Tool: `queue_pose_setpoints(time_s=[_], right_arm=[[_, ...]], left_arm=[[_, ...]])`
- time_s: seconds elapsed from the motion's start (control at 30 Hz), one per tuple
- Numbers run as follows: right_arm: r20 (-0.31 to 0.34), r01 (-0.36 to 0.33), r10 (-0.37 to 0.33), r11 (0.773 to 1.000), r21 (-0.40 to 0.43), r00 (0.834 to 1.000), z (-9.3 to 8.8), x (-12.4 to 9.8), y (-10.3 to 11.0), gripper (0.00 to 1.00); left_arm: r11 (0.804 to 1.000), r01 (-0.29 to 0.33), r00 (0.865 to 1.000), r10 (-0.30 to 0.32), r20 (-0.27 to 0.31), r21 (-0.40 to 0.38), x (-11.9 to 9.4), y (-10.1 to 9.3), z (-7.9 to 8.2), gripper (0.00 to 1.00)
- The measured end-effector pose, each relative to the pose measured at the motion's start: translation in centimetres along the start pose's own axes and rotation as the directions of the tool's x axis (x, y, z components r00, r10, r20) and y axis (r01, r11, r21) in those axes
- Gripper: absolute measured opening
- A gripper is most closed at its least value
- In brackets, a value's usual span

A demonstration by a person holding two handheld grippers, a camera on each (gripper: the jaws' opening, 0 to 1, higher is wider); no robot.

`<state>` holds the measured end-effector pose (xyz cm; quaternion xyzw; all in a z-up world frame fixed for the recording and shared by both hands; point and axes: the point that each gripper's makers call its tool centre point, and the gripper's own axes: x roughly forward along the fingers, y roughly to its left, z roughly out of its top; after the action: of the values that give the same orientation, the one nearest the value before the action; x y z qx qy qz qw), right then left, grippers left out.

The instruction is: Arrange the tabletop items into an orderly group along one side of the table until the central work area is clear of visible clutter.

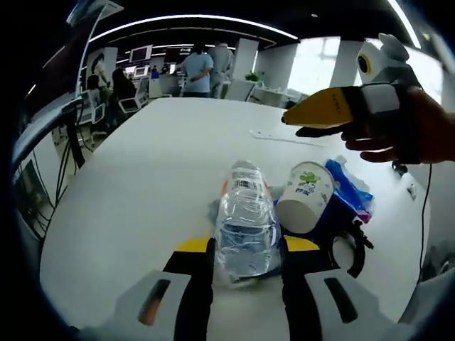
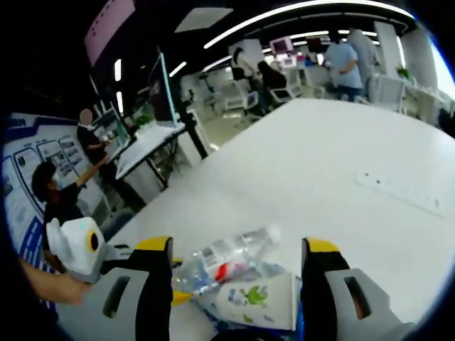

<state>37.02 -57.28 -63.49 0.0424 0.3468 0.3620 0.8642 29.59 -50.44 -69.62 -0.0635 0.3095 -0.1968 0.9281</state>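
Clear plastic bottle (image 1: 245,231), held lying on the white surface (image 1: 142,185).
Bottle is clamped between the jaws of the left gripper (image 1: 246,256); a paper cup (image 1: 304,197) lies just beside it. Right gripper (image 2: 234,259) is held wide open above both, nothing grasped.

No legible wording anywhere. Green print on the paper cup (image 1: 306,193) and a barcode-like patch on the clear bottle's label (image 1: 247,183), both too small to read. Wall posters (image 2: 43,160) too blurred.
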Motion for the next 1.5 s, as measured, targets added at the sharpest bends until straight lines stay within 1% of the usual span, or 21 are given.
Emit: queue_pose_setpoints(time_s=[0.1, 0.23, 0.3, 0.43, 0.57, 0.63, 0.77, 0.87, 1.03, 1.07, 1.13, 1.2, 1.23, 1.33, 1.37, 1.43, 1.5], right_arm=[[-0.015, -0.005, 0.005, 1.000, 0.016, 1.000, -0.5, 0.4, 0.0, 0.71], [-0.026, -0.013, 0.013, 1.000, 0.013, 1.000, -0.9, 0.5, 0.3, 0.70], [-0.025, -0.013, 0.013, 1.000, 0.018, 1.000, -0.9, 0.6, 0.2, 0.70], [-0.024, -0.015, 0.015, 1.000, 0.024, 1.000, -0.8, 0.9, 0.2, 0.70], [-0.028, -0.016, 0.017, 0.999, 0.028, 0.999, -0.8, 1.3, 0.1, 0.70], [-0.029, -0.015, 0.016, 1.000, 0.027, 0.999, -0.7, 1.4, 0.0, 0.70], [-0.033, -0.014, 0.015, 1.000, 0.027, 0.999, -0.7, 1.6, -0.1, 0.70], [-0.038, -0.014, 0.015, 0.999, 0.029, 0.999, -0.8, 1.7, -0.1, 0.70], [-0.052, -0.013, 0.015, 0.999, 0.038, 0.999, -1.3, 2.1, -0.5, 0.70], [-0.055, -0.014, 0.016, 0.999, 0.038, 0.998, -1.4, 2.1, -0.5, 0.70], [-0.063, -0.017, 0.019, 0.999, 0.042, 0.998, -1.5, 2.3, -0.6, 0.70], [-0.065, -0.029, 0.032, 0.998, 0.053, 0.997, -1.5, 2.6, -0.4, 0.69], [-0.069, -0.035, 0.039, 0.998, 0.061, 0.997, -1.4, 2.7, -0.3, 0.68], [-0.043, -0.043, 0.049, 0.992, 0.122, 0.998, -0.9, 3.1, -0.1, 0.68], [-0.028, -0.036, 0.040, 0.989, 0.142, 0.999, -0.6, 3.2, -0.3, 0.68], [-0.028, -0.033, 0.039, 0.981, 0.189, 0.999, -0.4, 3.6, -0.4, 0.68], [-0.026, -0.046, 0.052, 0.976, 0.212, 0.998, -0.3, 4.0, -0.3, 0.66]], left_arm=[[1.000, -0.002, 1.000, 0.002, -0.004, -0.006, -0.3, 0.2, -0.4, 0.36], [0.999, 0.000, 1.000, 0.000, 0.006, -0.053, -0.6, 0.5, -0.6, 0.36], [0.998, 0.003, 1.000, -0.002, 0.008, -0.055, -0.6, 0.6, -0.7, 0.36], [0.992, 0.016, 1.000, -0.013, 0.024, -0.127, -0.5, 0.7, -0.8, 0.36], [0.992, 0.016, 1.000, -0.013, 0.023, -0.127, -0.5, 0.8, -1.0, 0.36], [0.987, 0.022, 0.999, -0.017, 0.031, -0.157, -0.6, 0.8, -1.0, 0.36], [0.986, 0.021, 0.999, -0.016, 0.033, -0.164, -0.7, 1.0, -1.1, 0.36], [0.981, 0.021, 0.999, -0.013, 0.043, -0.194, -0.8, 1.2, -1.2, 0.36], [0.976, 0.023, 0.999, -0.014, 0.046, -0.217, -0.8, 1.3, -1.4, 0.36], [0.971, 0.027, 0.999, -0.015, 0.051, -0.238, -0.8, 1.4, -1.3, 0.36], [0.969, 0.031, 0.998, -0.018, 0.052, -0.244, -0.8, 1.4, -1.4, 0.36], [0.969, 0.033, 0.998, -0.021, 0.052, -0.245, -0.8, 1.4, -1.5, 0.36], [0.964, 0.038, 0.998, -0.024, 0.058, -0.264, -0.8, 1.5, -1.5, 0.36], [0.954, 0.048, 0.998, -0.030, 0.064, -0.295, -0.9, 1.6, -1.6, 0.36], [0.949, 0.051, 0.997, -0.032, 0.066, -0.312, -0.9, 1.6, -1.6, 0.36], [0.935, 0.063, 0.997, -0.040, 0.073, -0.350, -0.9, 1.6, -1.6, 0.36], [0.934, 0.065, 0.996, -0.041, 0.074, -0.351, -1.0, 1.7, -1.6, 0.36]])
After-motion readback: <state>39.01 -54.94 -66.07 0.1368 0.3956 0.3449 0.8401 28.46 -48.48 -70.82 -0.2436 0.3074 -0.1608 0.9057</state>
